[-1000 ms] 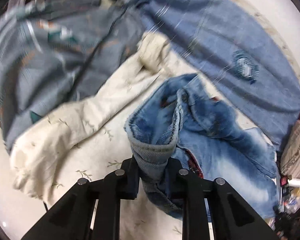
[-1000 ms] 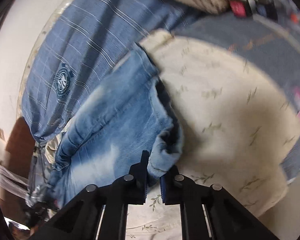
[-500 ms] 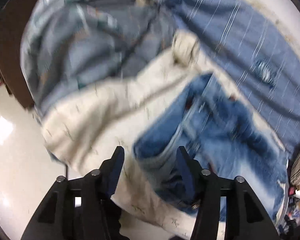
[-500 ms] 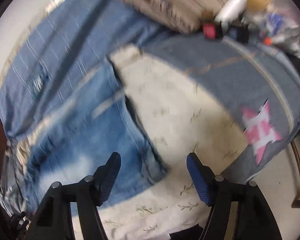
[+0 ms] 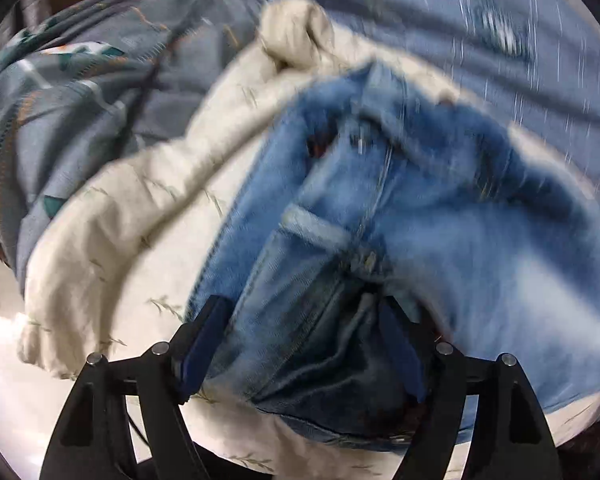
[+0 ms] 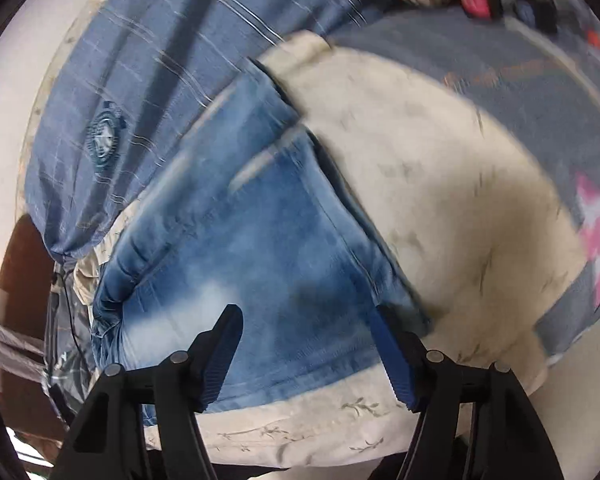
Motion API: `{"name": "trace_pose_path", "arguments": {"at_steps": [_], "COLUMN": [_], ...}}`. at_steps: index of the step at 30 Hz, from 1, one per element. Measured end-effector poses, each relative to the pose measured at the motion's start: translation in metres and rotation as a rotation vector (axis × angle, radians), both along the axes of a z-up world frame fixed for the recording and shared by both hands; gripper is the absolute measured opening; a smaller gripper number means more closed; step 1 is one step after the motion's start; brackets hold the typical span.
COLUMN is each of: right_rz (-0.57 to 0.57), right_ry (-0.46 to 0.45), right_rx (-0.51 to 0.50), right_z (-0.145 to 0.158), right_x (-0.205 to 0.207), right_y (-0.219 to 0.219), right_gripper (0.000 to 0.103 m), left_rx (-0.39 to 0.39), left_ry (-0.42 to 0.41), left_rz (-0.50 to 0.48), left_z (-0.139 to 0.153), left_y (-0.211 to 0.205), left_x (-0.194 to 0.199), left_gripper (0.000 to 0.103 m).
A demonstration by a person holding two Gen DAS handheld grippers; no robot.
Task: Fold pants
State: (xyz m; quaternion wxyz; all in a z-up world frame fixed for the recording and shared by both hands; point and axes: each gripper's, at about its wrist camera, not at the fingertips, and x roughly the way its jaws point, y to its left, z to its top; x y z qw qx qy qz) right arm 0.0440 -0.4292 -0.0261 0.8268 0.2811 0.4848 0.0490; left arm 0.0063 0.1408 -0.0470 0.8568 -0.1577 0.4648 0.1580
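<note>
Both tools, left and right, now spread wide, no longer pinching the jeans, lower over them.

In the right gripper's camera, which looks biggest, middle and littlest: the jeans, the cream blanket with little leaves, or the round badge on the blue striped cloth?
1 and 2. Cream blanket and jeans: about alike in this view. The jeans lie nearer the camera, so ranking them is unsure.
3. Round badge: clearly the littlest.

left tongs spread wide, right tongs likewise
</note>
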Motion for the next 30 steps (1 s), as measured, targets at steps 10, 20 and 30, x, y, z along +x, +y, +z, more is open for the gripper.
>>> {"name": "trace_pose_path", "arguments": {"at_steps": [10,20,30], "right_rz": [0.051,0.161,0.127], "right_ry": [-0.097,-0.055,0.012], "right_rx": [-0.183,-0.399,-0.417], "right_z": [0.042,0.025,0.018], "right_x": [0.104,0.149,0.136], "right_y": [0.002,0.037,0.008], "right_gripper": [0.070,0.015,0.086], "left_rx": [-0.077,0.007,-0.070], "left_ry": [-0.138,-0.014,-0.087], "left_rz": [-0.074,-0.046,-0.026], "left_z": [0.040,0.010,0.020], "left_y": [0.034,0.029,0.044], "left_x": [0.102,0.146,0.139], "left_gripper": [0.080,0.000,0.084]}}
